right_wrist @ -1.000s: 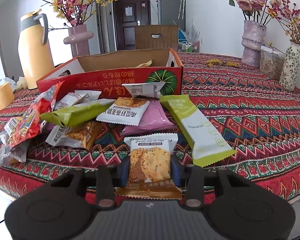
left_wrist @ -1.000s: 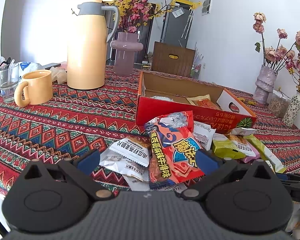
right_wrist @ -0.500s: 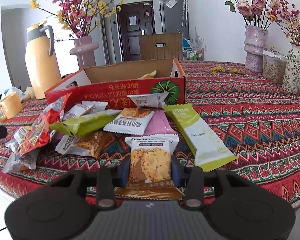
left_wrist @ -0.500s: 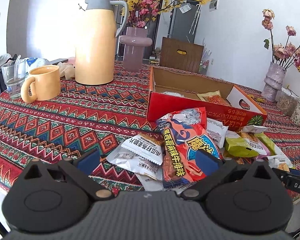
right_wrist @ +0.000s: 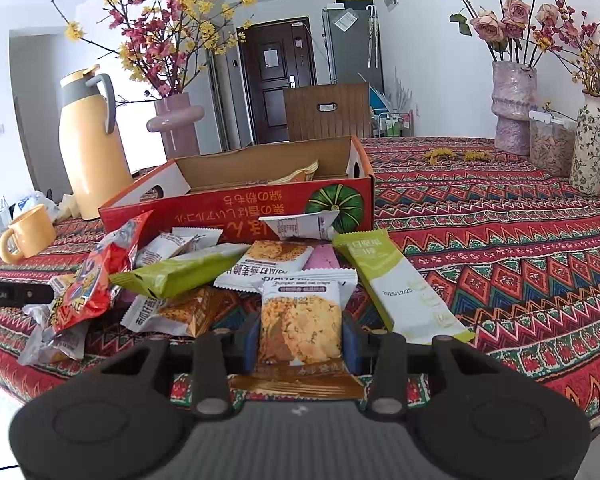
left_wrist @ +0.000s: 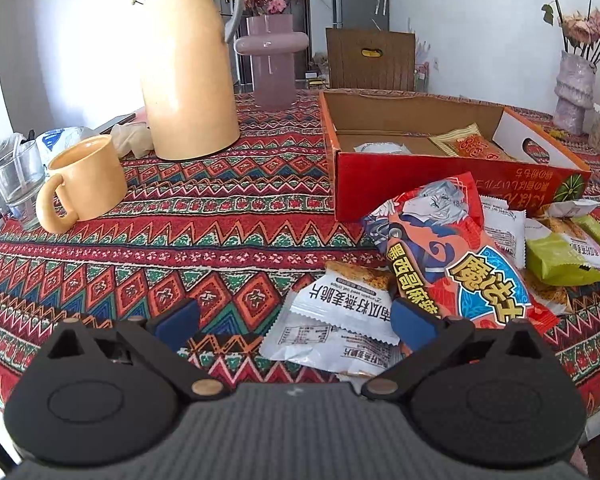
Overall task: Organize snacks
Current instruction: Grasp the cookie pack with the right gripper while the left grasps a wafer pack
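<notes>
My right gripper (right_wrist: 300, 336) is closed on a pumpkin-seed crisp packet (right_wrist: 300, 328); both blue pads press its side edges, and its long axis runs straight out along my fingers, the brown tail hanging back toward my palm. My left gripper (left_wrist: 296, 316) stands wide open and holds nothing. A white crisp packet (left_wrist: 340, 320) lies between its fingers, closer to the right one, which it appears to touch; the left finger is apart from it over bare tablecloth (left_wrist: 180, 240).

The deciding relation: the red cardboard box (right_wrist: 236, 208) sits directly ahead of my right gripper, beyond the heap of loose snacks, its long wall lying crosswise to my fingers. The held packet is clear of the heap, so I judge the right hand has the shorter business: forward over the pile and release inside.

From my left gripper the box (left_wrist: 452, 168) lies ahead and to the right, past the red cartoon bag (left_wrist: 452, 256), which overlaps the white packet's far right corner. Risk: closing here may drag that bag along.
</notes>
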The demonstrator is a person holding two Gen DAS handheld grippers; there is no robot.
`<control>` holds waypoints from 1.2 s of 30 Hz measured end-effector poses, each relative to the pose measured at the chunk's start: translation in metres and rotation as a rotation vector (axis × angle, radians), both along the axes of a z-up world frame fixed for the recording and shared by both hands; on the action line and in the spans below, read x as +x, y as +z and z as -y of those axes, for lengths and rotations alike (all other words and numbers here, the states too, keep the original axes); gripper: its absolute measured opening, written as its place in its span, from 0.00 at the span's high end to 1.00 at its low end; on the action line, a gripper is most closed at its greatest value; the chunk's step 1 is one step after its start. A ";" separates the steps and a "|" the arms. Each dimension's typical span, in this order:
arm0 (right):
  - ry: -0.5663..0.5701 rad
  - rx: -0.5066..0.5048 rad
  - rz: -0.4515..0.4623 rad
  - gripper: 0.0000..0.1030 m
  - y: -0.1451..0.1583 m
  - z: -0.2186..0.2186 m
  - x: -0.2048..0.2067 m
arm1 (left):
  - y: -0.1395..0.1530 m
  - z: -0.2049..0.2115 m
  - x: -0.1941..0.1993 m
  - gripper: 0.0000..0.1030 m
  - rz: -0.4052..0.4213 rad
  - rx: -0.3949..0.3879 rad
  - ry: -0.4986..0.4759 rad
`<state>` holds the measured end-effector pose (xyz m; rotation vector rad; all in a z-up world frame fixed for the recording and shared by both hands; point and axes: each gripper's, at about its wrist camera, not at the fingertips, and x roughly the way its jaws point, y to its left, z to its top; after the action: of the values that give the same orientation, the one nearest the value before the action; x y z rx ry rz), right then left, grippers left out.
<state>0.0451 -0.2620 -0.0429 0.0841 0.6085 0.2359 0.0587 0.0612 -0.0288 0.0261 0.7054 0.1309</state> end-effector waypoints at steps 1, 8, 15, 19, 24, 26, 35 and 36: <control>0.000 0.001 0.000 0.62 -0.001 0.000 0.001 | -0.001 0.001 0.004 0.00 -0.009 0.001 -0.017; -0.006 0.011 0.014 0.62 -0.001 0.003 0.010 | -0.010 0.008 0.029 0.00 -0.049 0.073 -0.045; -0.011 0.017 0.005 0.62 -0.004 0.004 0.019 | -0.011 0.005 0.045 0.05 -0.050 0.092 -0.094; -0.013 0.020 0.000 0.62 -0.007 0.003 0.022 | -0.015 0.000 0.054 0.19 -0.071 0.063 -0.123; -0.014 0.025 -0.006 0.62 -0.009 0.003 0.025 | -0.018 -0.004 0.057 0.37 -0.079 0.024 -0.141; -0.014 0.027 -0.007 0.62 -0.009 0.003 0.025 | -0.018 -0.006 0.056 0.47 -0.074 0.010 -0.150; -0.011 0.033 -0.007 0.62 -0.010 0.003 0.026 | -0.014 -0.008 0.050 0.54 -0.038 0.005 -0.126; -0.012 0.034 -0.006 0.62 -0.009 0.004 0.026 | -0.013 -0.008 0.048 0.54 -0.031 0.005 -0.123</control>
<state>0.0709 -0.2656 -0.0521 0.1208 0.6101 0.2342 0.1070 0.0694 -0.0414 0.0763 0.7329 0.0139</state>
